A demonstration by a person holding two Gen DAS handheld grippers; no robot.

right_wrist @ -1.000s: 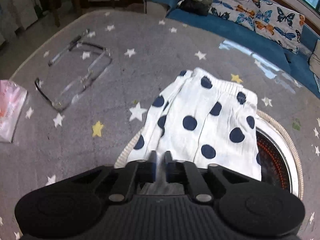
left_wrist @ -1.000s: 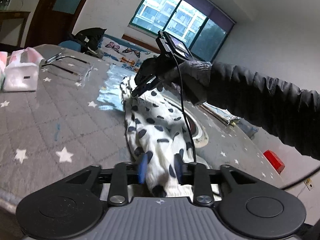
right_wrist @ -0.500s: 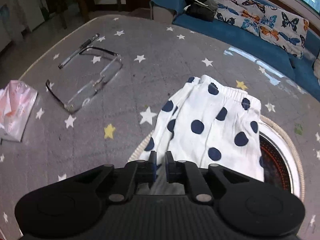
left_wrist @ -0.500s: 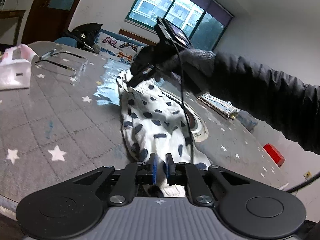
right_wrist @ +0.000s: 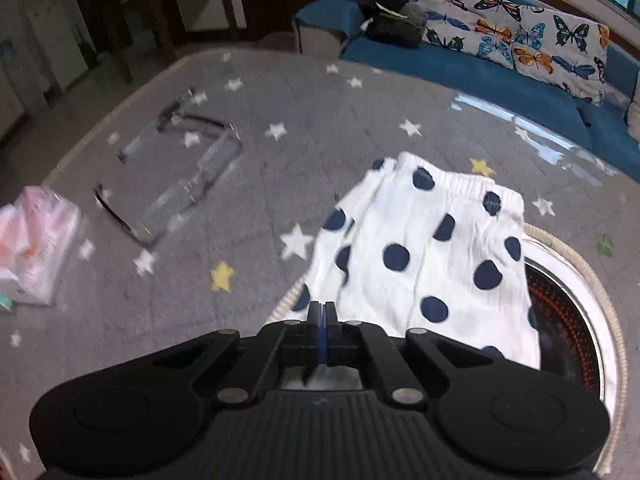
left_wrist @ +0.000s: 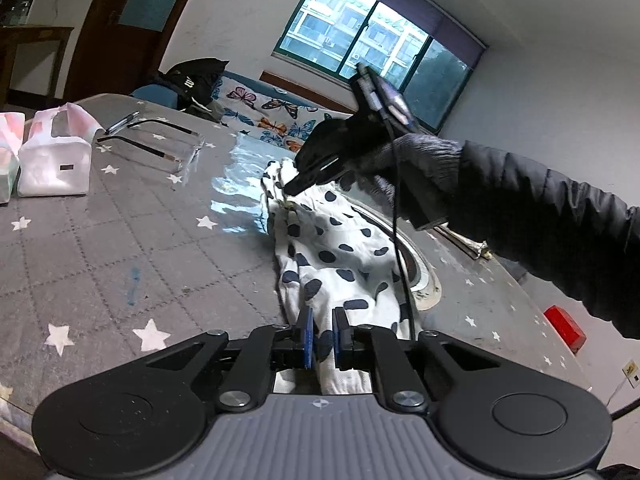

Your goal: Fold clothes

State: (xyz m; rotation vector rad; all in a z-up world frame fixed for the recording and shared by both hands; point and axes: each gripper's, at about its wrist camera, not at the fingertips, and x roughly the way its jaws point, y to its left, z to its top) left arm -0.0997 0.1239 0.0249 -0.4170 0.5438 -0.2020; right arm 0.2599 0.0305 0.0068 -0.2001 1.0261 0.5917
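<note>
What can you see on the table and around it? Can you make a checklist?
Surface: grey star-print table cover.
Job's things: white polka-dot garment, partly over a round inset.
Clutter: clear hanger, pink bag, pen.
Grippers: left gripper shut on the garment's near end; right gripper shut at its far end.
Cables: black cable hanging over the garment.
Surroundings: butterfly-print sofa, window.

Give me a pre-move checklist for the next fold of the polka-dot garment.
1. Left gripper shut on the polka-dot garment: ok.
2. Right gripper shut: ok; cloth between its pads: cannot tell.
3. Garment lying on the grey star cloth: ok, partly over the round inset.
4. Elastic waistband flat: ok.
5. Clear frame and pink bag apart from the garment: ok.
</note>
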